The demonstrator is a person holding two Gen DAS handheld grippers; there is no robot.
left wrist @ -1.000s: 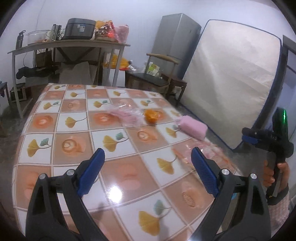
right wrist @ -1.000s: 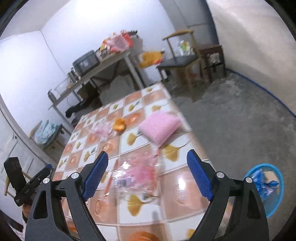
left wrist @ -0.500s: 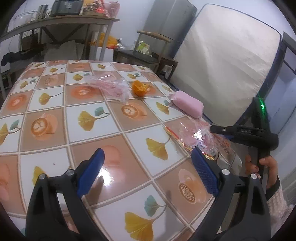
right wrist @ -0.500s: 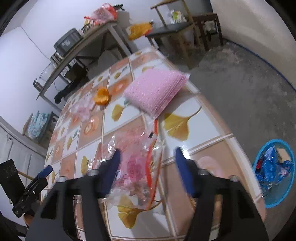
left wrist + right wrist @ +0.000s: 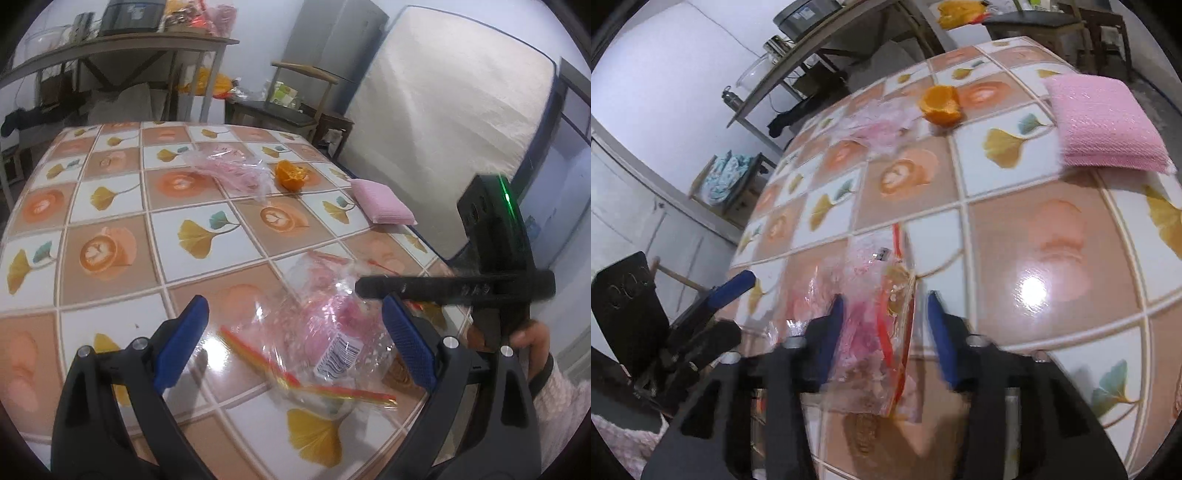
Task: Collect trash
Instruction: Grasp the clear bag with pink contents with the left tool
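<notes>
A crumpled clear plastic bag (image 5: 875,325) with pink contents and a red strip lies near the table's (image 5: 110,206) corner edge. The right gripper (image 5: 884,328) straddles it, jaws just reopening, pads not pressing. The left gripper (image 5: 295,332) hovers beside it, spread wide, empty. Farther off: orange peel (image 5: 290,175), pink sponge (image 5: 382,206), another wrapper (image 5: 232,171)

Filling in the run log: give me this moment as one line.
stage: reaching | target: clear plastic bag | right hand-held gripper: straddling bag, not clamped | left hand-held gripper: open, near bag
</notes>
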